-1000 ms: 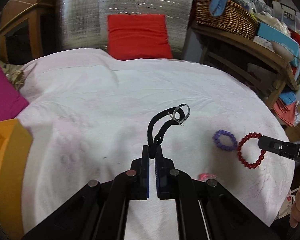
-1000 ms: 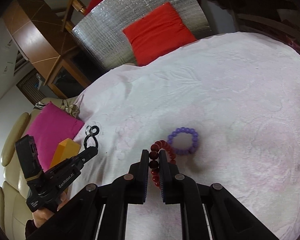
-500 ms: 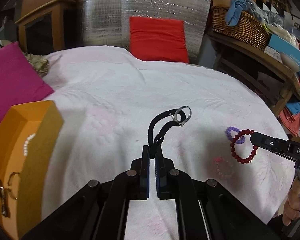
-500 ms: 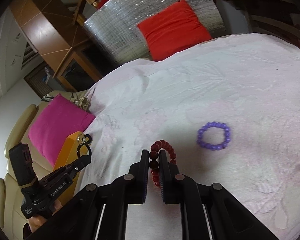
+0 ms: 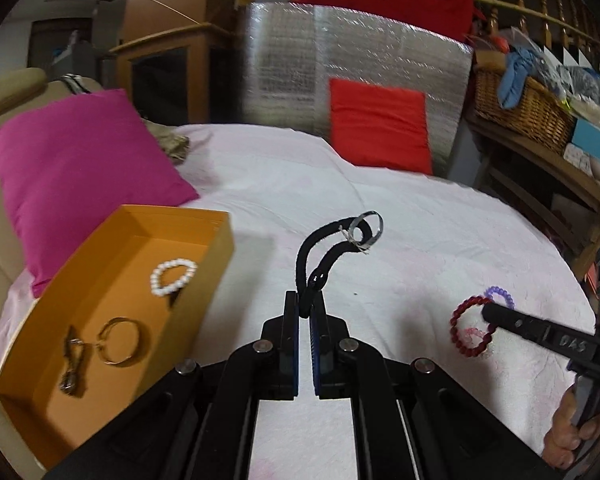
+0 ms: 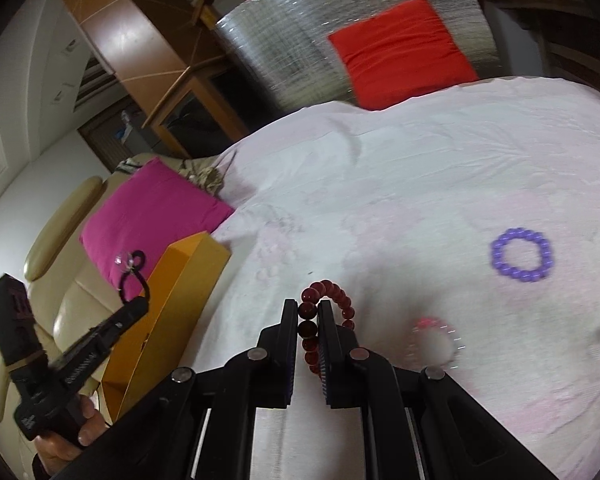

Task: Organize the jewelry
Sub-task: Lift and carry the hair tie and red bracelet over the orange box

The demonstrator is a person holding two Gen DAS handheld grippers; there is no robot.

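Note:
My left gripper (image 5: 304,307) is shut on a black cord necklace (image 5: 321,250) with a silver ring, held up above the white cloth, right of the orange box (image 5: 204,280). The box holds a white bead bracelet (image 5: 173,277), a gold hoop (image 5: 120,340) and a metal piece. My right gripper (image 6: 308,314) is shut on a dark red bead bracelet (image 6: 327,292), lifted off the cloth. A purple bead bracelet (image 6: 520,255) and a pale pink bracelet (image 6: 433,338) lie on the cloth to the right. The left gripper (image 6: 136,306) also shows in the right wrist view, beside the box (image 6: 188,276).
A magenta cushion (image 5: 80,176) lies behind the box on a beige sofa. A red cushion (image 5: 379,128) leans on a silver foil panel at the back. A wooden shelf with a wicker basket (image 5: 519,108) stands at the right.
Both grippers have moved left toward the orange box, each with its jewelry. The red bracelet has risen off the cloth, away from the purple one. The box interior has come into view.

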